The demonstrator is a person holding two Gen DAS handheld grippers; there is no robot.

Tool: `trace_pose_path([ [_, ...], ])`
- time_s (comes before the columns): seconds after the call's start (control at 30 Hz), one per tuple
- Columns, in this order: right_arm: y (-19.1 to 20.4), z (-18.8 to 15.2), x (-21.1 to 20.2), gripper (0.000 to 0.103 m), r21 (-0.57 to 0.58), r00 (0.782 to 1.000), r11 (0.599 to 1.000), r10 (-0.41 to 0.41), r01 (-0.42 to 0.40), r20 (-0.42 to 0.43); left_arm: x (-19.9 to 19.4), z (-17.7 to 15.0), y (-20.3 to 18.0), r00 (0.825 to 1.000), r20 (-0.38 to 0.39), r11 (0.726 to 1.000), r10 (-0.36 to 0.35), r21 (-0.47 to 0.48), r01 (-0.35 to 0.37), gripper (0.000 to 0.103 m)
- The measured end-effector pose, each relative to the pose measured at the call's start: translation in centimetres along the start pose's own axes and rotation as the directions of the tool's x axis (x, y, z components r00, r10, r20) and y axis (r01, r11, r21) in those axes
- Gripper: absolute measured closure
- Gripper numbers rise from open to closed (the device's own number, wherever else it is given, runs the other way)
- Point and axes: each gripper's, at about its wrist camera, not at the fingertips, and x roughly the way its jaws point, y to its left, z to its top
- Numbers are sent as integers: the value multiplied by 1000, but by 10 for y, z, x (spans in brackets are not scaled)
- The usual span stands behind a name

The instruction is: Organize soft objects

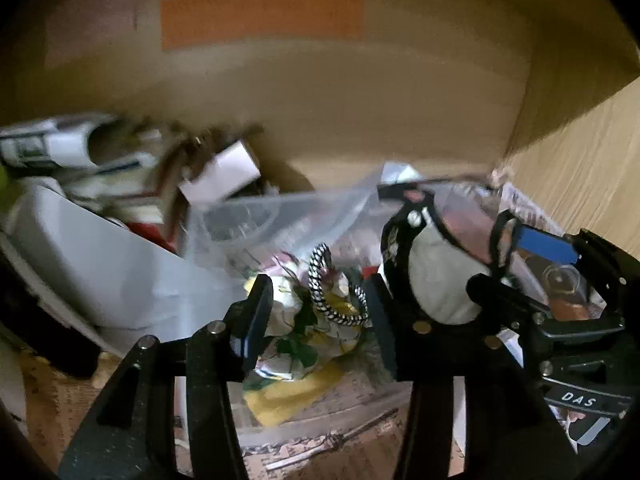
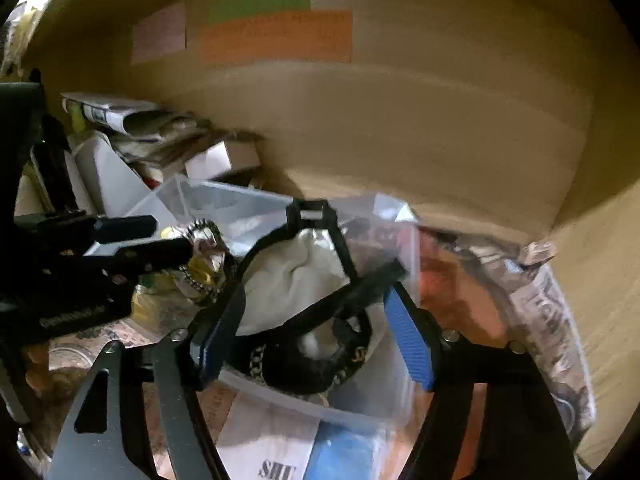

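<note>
A white and black strappy garment (image 2: 292, 276) lies in a clear plastic bin (image 2: 280, 400); it also shows in the left wrist view (image 1: 436, 276). My right gripper (image 2: 316, 340) is open, its fingers on either side of the garment over the bin. A floral cloth bundle with a black-and-white rope handle (image 1: 332, 300) sits left of the bin; it also shows in the right wrist view (image 2: 204, 256). My left gripper (image 1: 320, 320) is open, fingers on either side of that bundle. The right gripper (image 1: 532, 280) appears at the right of the left wrist view.
A cardboard box wall (image 1: 320, 100) with orange and green labels stands close behind. A white plastic container (image 1: 80, 260) and stacked papers and boxes (image 1: 120, 160) fill the left. Newspaper (image 2: 560, 320) lines the right. A wood panel (image 1: 580, 160) is at the right.
</note>
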Motion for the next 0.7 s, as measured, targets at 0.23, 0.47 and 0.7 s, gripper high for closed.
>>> trace_pose_path([
  [0.23, 1, 10, -52, 29, 6, 992, 1000, -3, 2, 129, -64, 8, 2, 988, 157, 1000, 3, -7, -2, 49],
  [0.47, 7, 21, -111, 24, 7, 958, 1000, 23, -26, 286, -133, 6, -2, 946, 325, 1000, 4, 17, -10, 39],
  [0.7, 15, 23, -145, 11, 3, 929, 999, 41, -45, 369, -168, -3, -13, 907, 421, 999, 3, 46, -25, 17],
])
